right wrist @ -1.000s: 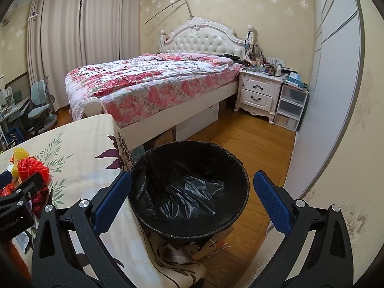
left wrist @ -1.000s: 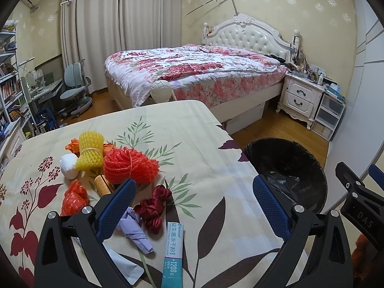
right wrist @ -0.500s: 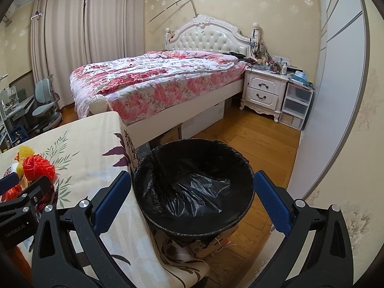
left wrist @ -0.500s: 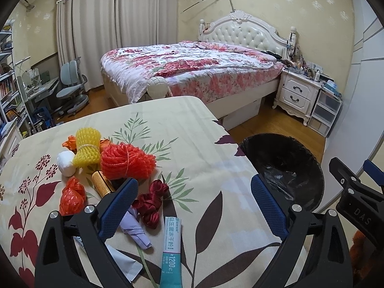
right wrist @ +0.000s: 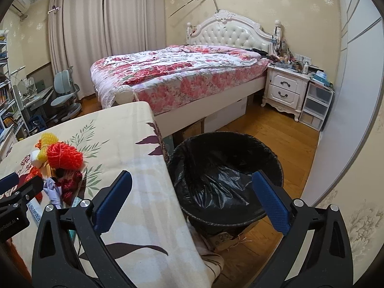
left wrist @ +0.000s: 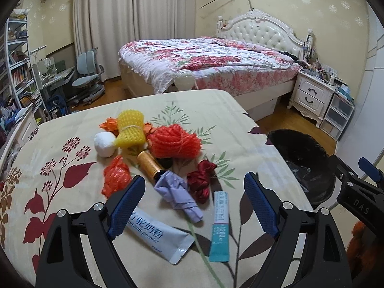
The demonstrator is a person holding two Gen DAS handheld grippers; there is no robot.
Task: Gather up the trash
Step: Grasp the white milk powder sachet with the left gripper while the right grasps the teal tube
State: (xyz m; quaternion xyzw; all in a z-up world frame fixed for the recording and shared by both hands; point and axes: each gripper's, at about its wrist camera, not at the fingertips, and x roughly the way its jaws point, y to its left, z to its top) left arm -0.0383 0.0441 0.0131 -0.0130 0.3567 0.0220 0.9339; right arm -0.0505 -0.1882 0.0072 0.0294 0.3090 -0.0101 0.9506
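Note:
Trash lies on the table's floral cloth [left wrist: 72, 144]: a yellow foam net [left wrist: 130, 129], an orange foam net [left wrist: 175, 144], a white ball [left wrist: 104, 144], an orange bag [left wrist: 116, 176], a gold tube [left wrist: 150, 164], a crumpled lilac paper [left wrist: 177, 195], a dark red ribbon [left wrist: 201, 180], a pale blue sachet [left wrist: 158, 238] and a teal packet [left wrist: 220, 226]. My left gripper [left wrist: 194, 206] is open and empty, just above the lilac paper and packets. My right gripper [right wrist: 192, 202] is open and empty over the table's right edge and the black-lined bin [right wrist: 225, 175].
The bin also shows in the left wrist view [left wrist: 302, 158], on the floor off the table's right edge. Behind stand a bed [left wrist: 206, 64], a white nightstand [left wrist: 312, 96], plastic drawers [left wrist: 336, 117], a desk chair [left wrist: 87, 79] and shelves [left wrist: 16, 72].
My left gripper has moved left and forward over the trash pile, so the sachet and packets now lie between its fingers. My right gripper has shifted left towards the table edge.

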